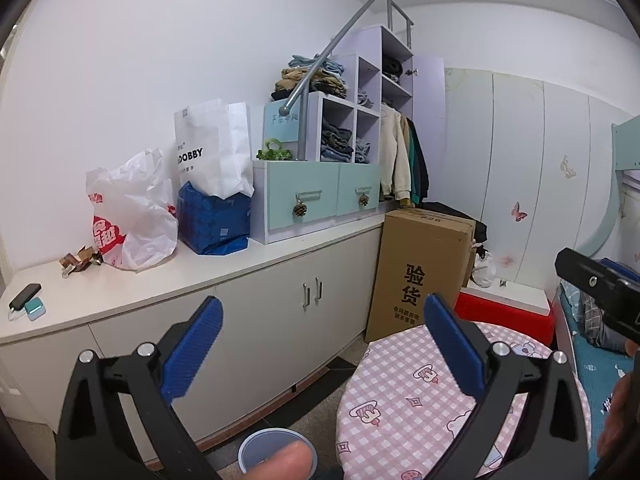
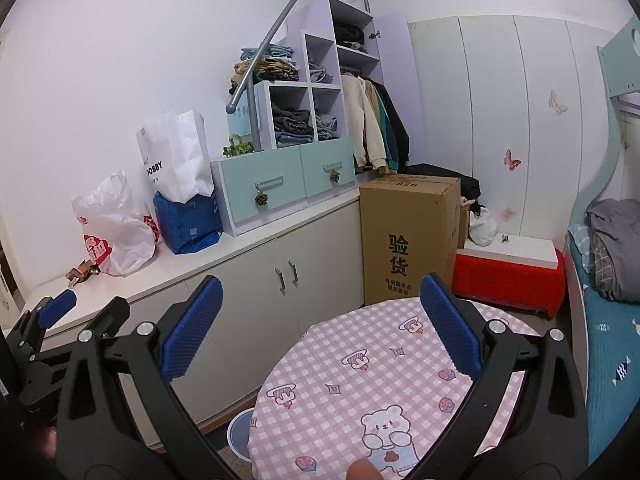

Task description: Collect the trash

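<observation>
Likely light, crushable: crumpled brown wrappers [image 1: 80,261] near counter's [image 1: 224,268] left end; pinch the bunched middle. Left gripper [image 1: 320,340] and right gripper [image 2: 318,320] wide, empty.

We see a long white counter [image 1: 224,276] along the wall. At its left end lie a phone [image 1: 25,295] and a small teal box [image 1: 35,309], touching. Farther along stand a white plastic bag [image 1: 132,216], a blue bag [image 1: 216,220] with a white paper bag [image 1: 214,148] in it, then a drawer unit [image 1: 316,200] with shelves of folded clothes [image 1: 338,142]. A cardboard box [image 1: 420,276] stands at the counter's right end, beside a red stool [image 2: 508,280]. A pink checked cloth [image 2: 380,380] covers a round table.
</observation>
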